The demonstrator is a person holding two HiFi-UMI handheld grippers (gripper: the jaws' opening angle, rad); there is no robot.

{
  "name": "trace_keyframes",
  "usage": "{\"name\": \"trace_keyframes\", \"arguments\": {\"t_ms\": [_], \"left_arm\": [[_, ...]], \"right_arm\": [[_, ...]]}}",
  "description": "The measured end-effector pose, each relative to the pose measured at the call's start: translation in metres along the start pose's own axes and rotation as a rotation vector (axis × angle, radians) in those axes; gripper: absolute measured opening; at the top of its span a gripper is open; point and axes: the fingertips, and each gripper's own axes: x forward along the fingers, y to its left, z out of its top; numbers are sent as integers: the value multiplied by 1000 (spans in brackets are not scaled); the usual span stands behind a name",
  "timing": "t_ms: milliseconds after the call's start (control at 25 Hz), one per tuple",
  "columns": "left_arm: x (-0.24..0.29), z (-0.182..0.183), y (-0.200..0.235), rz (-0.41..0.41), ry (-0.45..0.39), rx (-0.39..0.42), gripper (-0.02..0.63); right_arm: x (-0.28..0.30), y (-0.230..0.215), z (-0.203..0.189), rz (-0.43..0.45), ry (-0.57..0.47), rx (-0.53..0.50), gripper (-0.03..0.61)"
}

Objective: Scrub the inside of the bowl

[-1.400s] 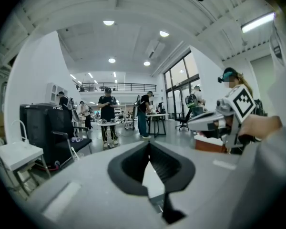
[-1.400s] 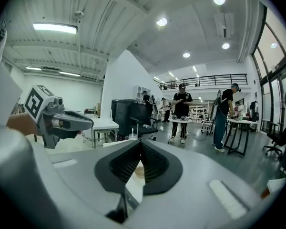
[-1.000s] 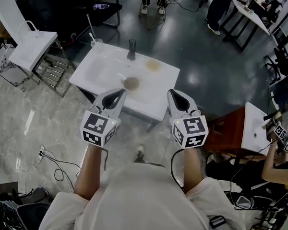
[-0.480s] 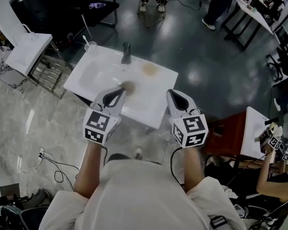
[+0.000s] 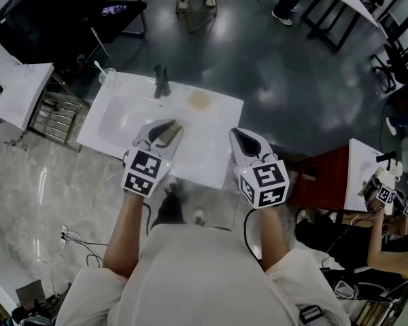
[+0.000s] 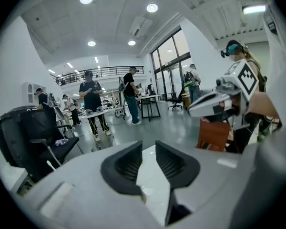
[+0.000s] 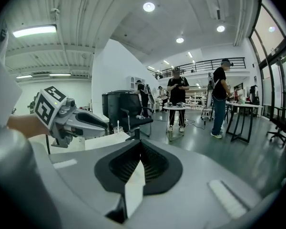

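Left gripper (image 5: pixel 168 128): jaws just parted, nothing between them. Right gripper (image 5: pixel 239 138): closed, empty. Both have come over the white table (image 5: pixel 214 151); bowl likely hidden beneath left tip. Reads as approach; brownish pad (image 5: pixel 199 100) beyond, untouched.

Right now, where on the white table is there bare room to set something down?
Bare: the near right part of the table, between the brown patch and the right gripper; also its left end, in front of the cup. Crowded: the far edge, with cup, dark upright thing and brown patch.
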Motion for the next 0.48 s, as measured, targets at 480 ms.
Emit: {"name": "trace_keyframes", "arguments": {"t_ms": [480], "left_arm": [[132, -34, 42, -177, 129, 90, 130]], "right_arm": [[58, -58, -10, -150, 58, 90, 6]]}}
